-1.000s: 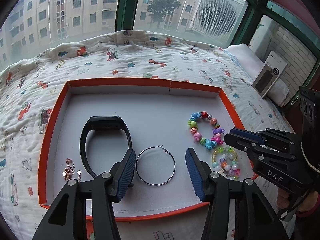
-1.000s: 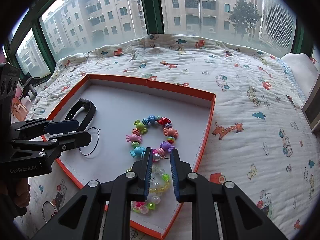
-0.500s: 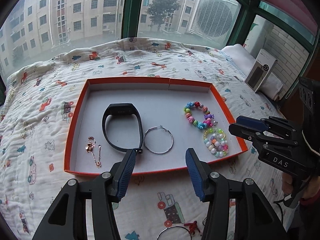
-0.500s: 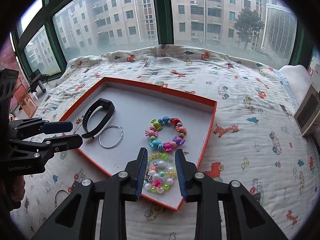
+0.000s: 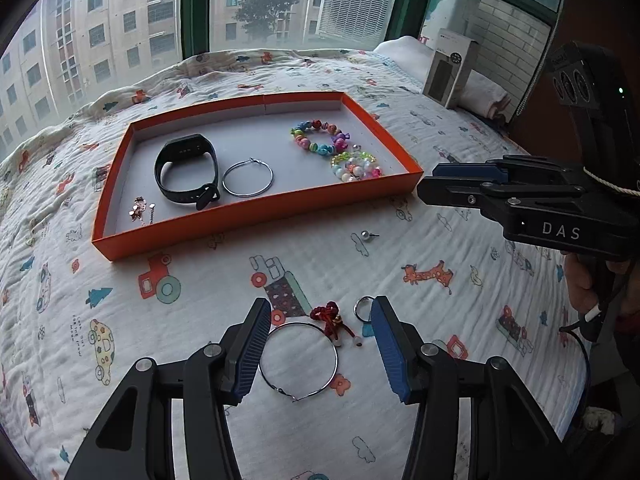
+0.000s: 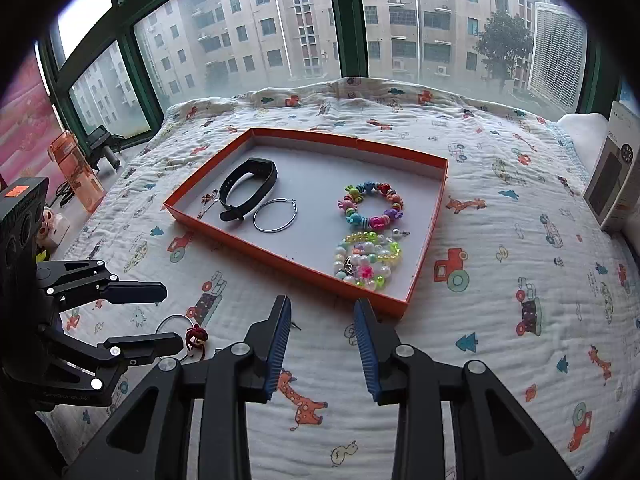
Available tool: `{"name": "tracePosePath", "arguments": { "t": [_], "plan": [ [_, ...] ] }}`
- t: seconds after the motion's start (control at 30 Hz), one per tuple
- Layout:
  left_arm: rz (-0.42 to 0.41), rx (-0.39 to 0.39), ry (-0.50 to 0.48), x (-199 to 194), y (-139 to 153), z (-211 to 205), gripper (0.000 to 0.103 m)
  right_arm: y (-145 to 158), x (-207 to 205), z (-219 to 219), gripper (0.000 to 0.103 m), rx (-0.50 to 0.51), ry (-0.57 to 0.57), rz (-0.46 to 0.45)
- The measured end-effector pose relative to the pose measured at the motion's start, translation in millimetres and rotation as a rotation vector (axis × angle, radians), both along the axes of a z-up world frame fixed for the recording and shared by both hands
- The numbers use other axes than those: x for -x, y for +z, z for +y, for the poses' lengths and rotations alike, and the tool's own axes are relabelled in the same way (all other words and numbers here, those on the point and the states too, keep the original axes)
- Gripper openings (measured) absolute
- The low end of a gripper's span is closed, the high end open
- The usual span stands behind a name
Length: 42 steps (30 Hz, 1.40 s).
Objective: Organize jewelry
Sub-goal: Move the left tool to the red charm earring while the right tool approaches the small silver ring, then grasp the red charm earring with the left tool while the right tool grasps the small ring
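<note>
Left tongs [image 5: 316, 344] gape wide over a thin silver hoop earring [image 5: 298, 360] on the cartoon-print quilted bed [image 5: 200, 300]; a red knotted cord charm [image 5: 330, 316] touches the hoop at one o'clock; right tongs [image 6: 320, 344] gape empty; the shallow orange cardboard tray [image 5: 256, 210] lies at twelve o'clock.

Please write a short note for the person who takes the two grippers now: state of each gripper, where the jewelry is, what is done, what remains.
Left gripper: open, empty, above the loose hoop earring on the quilt.
Right gripper: open, empty, near the orange tray.
Done, in the tray: black wristband, a hoop earring, colorful bead bracelet, pastel bead bracelet, rose-gold chain, a small stud.
Left, on the quilt: the loose hoop, red knotted cord charm, small ring, pearl stud.
</note>
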<state>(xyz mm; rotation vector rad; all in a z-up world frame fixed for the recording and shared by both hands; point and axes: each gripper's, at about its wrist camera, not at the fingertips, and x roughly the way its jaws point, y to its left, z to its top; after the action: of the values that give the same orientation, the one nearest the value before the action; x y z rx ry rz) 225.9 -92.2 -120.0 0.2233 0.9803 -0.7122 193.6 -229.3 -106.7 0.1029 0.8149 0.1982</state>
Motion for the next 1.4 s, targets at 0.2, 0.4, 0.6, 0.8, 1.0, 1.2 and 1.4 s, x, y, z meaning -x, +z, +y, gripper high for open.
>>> {"name": "tracePosePath", "arguments": {
  "t": [0.2, 0.4, 0.6, 0.8, 1.0, 1.2, 1.4],
  "plan": [
    [-0.008, -0.024, -0.051, 0, -11, -10, 0.051, -9, 11, -2, 0.036, -0.034, -0.002, 0.021],
    [0.015, -0.016, -0.067, -7, -19, -10, 0.039, -15, 15, 3, 0.036, -0.024, 0.028, 0.033],
    [0.029, -0.007, -0.073, -14, -25, -12, 0.025, -19, 17, 8, 0.036, -0.026, 0.047, 0.045],
    [0.016, 0.004, -0.065, -13, -23, -9, 0.02, -24, 20, 17, 0.036, -0.028, 0.083, 0.064],
    [0.005, 0.043, 0.009, -15, -8, 6, 0.02, -29, 23, 37, 0.036, -0.009, 0.146, 0.079],
    [-0.002, 0.072, 0.093, -18, 6, 29, 0.02, -35, 16, 55, 0.036, 0.012, 0.197, 0.096],
    [-0.001, 0.085, 0.142, -17, 11, 48, 0.02, -37, 10, 70, 0.036, 0.063, 0.216, 0.091]
  ]
}}
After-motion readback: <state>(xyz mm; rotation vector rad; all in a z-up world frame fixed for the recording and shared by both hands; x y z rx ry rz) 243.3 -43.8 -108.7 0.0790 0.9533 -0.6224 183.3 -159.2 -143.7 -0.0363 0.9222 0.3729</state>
